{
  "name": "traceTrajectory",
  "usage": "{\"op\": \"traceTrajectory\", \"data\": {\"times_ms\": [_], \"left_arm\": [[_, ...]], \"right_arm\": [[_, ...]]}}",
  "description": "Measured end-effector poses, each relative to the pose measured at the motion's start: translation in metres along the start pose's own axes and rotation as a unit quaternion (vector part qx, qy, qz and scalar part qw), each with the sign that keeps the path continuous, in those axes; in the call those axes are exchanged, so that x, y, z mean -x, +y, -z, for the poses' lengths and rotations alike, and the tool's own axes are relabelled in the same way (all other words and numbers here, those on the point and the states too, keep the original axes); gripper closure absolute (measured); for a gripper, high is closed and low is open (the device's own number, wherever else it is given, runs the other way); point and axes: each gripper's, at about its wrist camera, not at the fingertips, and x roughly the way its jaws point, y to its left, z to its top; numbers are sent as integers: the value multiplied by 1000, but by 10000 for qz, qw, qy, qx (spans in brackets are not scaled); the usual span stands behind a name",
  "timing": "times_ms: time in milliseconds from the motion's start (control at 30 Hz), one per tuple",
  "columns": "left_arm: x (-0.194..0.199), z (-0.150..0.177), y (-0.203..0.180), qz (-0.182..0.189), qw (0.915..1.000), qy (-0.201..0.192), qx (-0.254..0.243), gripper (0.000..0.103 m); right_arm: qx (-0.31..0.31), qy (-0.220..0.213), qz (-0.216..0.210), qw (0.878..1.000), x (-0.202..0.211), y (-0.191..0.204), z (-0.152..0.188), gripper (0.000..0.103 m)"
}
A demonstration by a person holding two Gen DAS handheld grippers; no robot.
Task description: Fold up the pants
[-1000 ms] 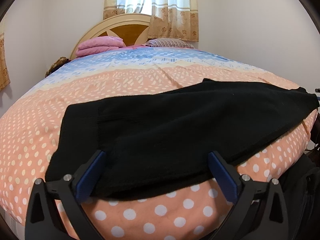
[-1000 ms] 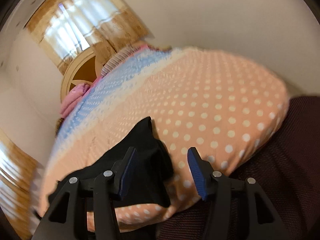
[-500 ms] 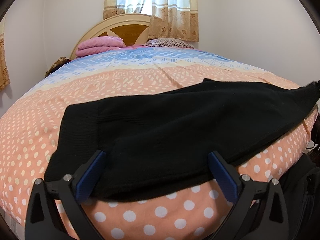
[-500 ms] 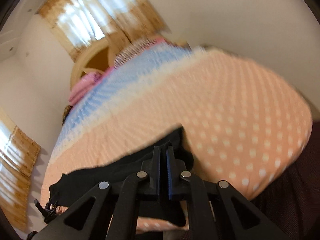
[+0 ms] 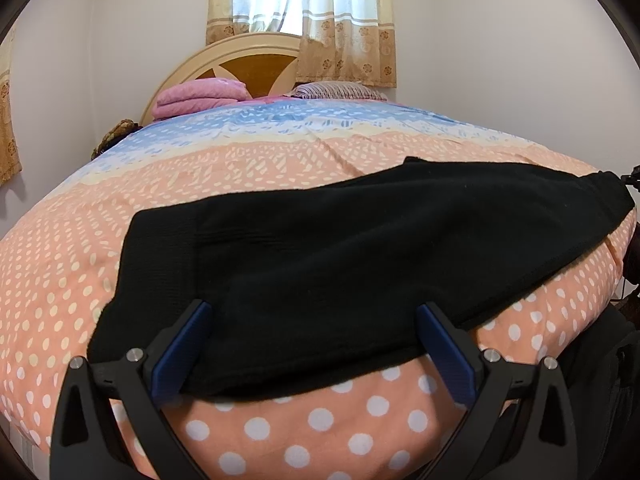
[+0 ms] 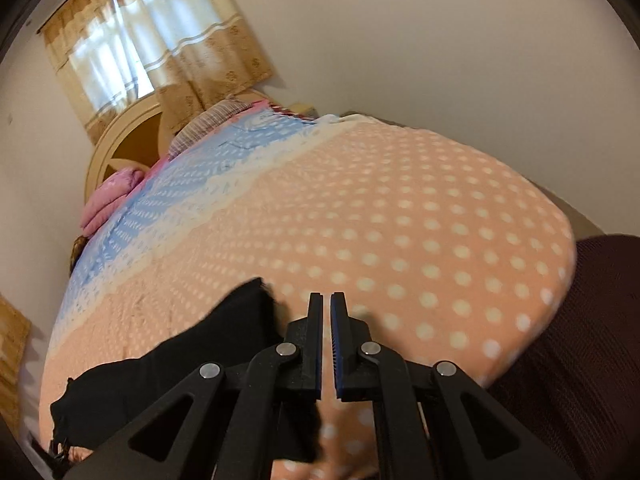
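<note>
Left gripper [image 5: 314, 308]: fingers wide apart, clamped on nothing, low at the foot edge of the bed [image 5: 100, 240]. Near edge of the black pants [image 5: 340, 248] right between the two fingers, not squeezed.

Right gripper [image 6: 326, 298]: fingers together, only a thin slit left. No cloth seen in the slit; cannot tell if a bit is caught lower down. Also at the foot edge of the bed, over toward its right corner, with the end of the pants just to its left and under it.

Pants flat on the bed, close to the foot edge, long way running side to side across the bed, from one gripper to the other. Probably each gripper nearest to its own end. Likely next: lift one end and carry it along the long way onto the other end.

No brand, label or writing to read anywhere.
</note>
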Motion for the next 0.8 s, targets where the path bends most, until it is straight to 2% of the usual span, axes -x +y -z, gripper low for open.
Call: {"op": "traceTrajectory", "data": {"times_ms": [133, 233, 367, 433, 533, 600, 633, 667, 733, 800], "left_arm": [[-1, -1, -2, -59, 10000, -9, 33, 0], [-2, -1, -3, -91, 10000, -7, 30, 0], [-3, -2, -4, -89, 10000, -10, 22, 0], [-3, -2, -3, -99, 9999, -4, 29, 0], [-2, -2, -3, -94, 10000, -11, 27, 0], [-3, -2, -3, -100, 9999, -19, 28, 0], [-3, -2, -3, -104, 9999, -23, 29, 0], [-4, -3, -2, -108, 9999, -24, 30, 0], [-4, -2, -2, -106, 9999, -21, 35, 0], [-4, -2, -2, -105, 9999, -24, 29, 0]], "right_arm": [[292, 82, -285, 9991, 6, 11, 7, 98], [444, 180, -347, 9983, -3, 14, 8, 92], [30, 368, -706, 9968, -25, 7, -1, 90], [-146, 433, -1020, 9937, -32, 8, -6, 90], [-175, 484, -1250, 9908, -35, 16, -7, 90], [-149, 481, -1254, 9908, -35, 21, -9, 90], [-159, 463, -1228, 9912, -33, 23, -10, 86], [-182, 455, -1233, 9912, -32, 23, -11, 72], [-281, 368, -1300, 9904, -27, 21, -14, 50], [-265, 334, -1378, 9895, -23, 22, -16, 49]]}}
